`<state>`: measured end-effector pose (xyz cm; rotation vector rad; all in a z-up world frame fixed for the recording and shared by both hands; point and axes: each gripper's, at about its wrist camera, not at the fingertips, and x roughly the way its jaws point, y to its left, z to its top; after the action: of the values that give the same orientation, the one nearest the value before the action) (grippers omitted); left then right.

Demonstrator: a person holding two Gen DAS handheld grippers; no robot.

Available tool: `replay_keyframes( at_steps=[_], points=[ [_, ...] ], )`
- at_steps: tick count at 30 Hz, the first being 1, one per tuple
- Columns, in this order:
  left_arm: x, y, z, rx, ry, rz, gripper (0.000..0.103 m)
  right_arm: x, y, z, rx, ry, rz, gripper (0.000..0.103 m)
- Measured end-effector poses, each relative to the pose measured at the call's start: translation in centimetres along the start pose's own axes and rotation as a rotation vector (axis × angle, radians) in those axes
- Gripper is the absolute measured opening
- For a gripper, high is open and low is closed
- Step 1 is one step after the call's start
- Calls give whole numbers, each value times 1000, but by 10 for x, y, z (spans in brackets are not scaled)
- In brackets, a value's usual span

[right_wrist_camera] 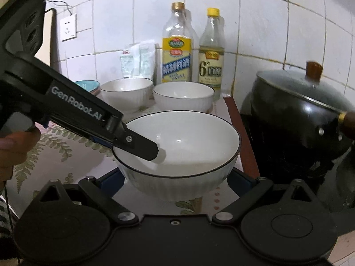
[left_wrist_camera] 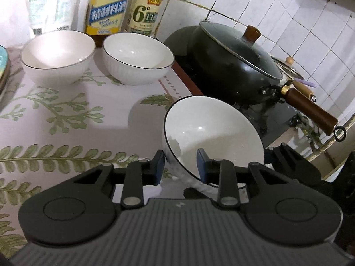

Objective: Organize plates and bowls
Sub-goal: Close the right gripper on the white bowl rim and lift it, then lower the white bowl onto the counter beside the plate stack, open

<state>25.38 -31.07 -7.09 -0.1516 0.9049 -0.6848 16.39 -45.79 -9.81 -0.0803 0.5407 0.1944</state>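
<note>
Left gripper, black with blue pads, has its two fingers astride the near rim of a white ribbed ceramic bowl with a thin dark rim line: one finger outside the wall, the other inside the bowl. Jaws drawn narrow; pads appear to press the rim from both sides. From the right wrist view the same gripper comes in from the left, its upper finger lying inside the bowl over the left rim.

Right gripper sits low behind this bowl, jaws spread wide, blue pads on either side of the bowl's lower wall; contact not clear, bowl looks merely bracketed.

The bowl stands near the right edge of a counter covered in a pale cloth with green fern print, beside a black lidded wok with a brown wooden knob and handle on a stove.

Further back on the cloth, two more white dark-rimmed bowls side by side, apart from each other: left one, right one. Behind them against the white tiled wall: a yellow-labelled clear bottle, a green-labelled clear bottle, a white plastic packet. A teal bowl partly hidden at far left
</note>
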Motion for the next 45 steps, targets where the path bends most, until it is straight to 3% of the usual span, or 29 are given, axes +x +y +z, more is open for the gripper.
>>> replay_keyframes(
  at_steps=[13, 23, 34, 39, 45],
  points=[
    [-85, 27, -7, 15, -99, 60, 30, -16, 56, 31, -79, -62, 79, 101],
    [-135, 65, -5, -29, -178, 134, 30, 3, 98, 65, -120, -56, 191, 101],
    [-130, 113, -8, -93, -141, 208, 30, 56, 125, 67, -114, 18, 302, 101],
    [-121, 130, -7, -108, -101, 217, 30, 69, 137, 66, -200, 15, 302, 101],
    [-109, 143, -9, -118, -72, 232, 30, 91, 137, 62, -180, 72, 337, 101]
  ],
)
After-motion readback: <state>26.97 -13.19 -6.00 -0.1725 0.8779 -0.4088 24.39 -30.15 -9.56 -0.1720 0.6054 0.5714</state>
